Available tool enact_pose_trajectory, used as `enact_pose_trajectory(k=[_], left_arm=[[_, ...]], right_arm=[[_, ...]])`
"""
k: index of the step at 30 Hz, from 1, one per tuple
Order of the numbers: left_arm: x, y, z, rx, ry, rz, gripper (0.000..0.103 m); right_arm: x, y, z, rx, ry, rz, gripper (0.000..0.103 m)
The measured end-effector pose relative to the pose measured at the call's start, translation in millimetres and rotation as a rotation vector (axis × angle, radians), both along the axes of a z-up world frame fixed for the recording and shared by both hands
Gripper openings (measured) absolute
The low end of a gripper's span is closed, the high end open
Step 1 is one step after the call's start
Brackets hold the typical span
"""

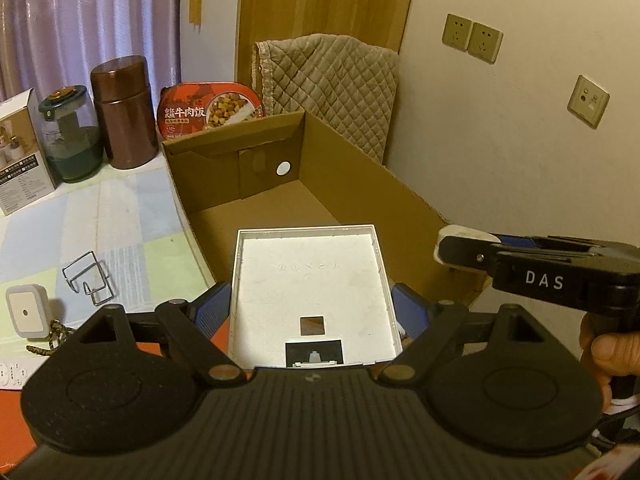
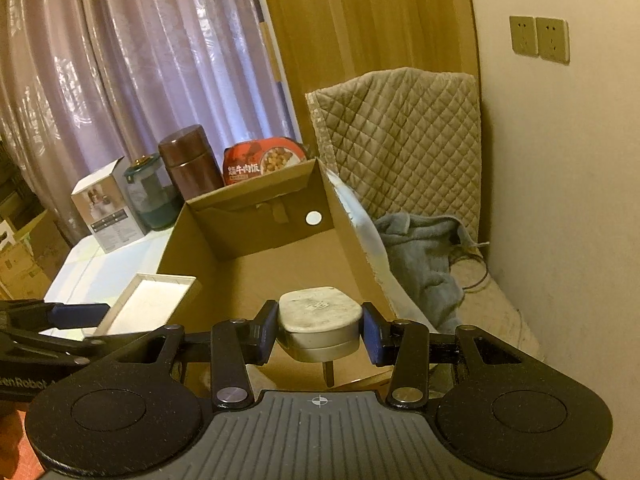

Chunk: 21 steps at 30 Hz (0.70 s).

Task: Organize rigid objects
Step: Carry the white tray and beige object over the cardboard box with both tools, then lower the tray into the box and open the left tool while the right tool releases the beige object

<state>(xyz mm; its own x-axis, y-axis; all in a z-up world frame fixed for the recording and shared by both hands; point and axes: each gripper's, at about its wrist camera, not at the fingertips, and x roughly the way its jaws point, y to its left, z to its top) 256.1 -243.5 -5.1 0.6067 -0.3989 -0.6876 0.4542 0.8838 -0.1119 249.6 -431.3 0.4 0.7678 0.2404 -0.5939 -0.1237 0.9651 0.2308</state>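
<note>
Delivery step: my left gripper [image 1: 310,312] pinches the white tray [image 1: 312,280], my right gripper [image 2: 320,334] the grey plug adapter [image 2: 320,316]; next I lower both into the cardboard box [image 1: 360,184].

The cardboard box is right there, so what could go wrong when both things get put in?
The white tray could catch the cardboard box rim and tip, since the left gripper pinches only its edges. The right gripper holds the grey plug close beside it, so the two might bump.
</note>
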Motion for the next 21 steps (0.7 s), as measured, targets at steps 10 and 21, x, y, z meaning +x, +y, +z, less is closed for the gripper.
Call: enact_pose_trajectory(k=[10,21], left_arm=[[3.9,-7.6,-13.2,0.022,0.014,-0.014,0.084],[2.0,-8.7,-17.8,0.031,0.03,-0.006,0.082]], right_arm=[[4.5,-1.3,-8.0,0.007,0.017,-0.011,0.041],[5.4,-4.7,-7.8,0.011,0.015,-0.022,0.041]])
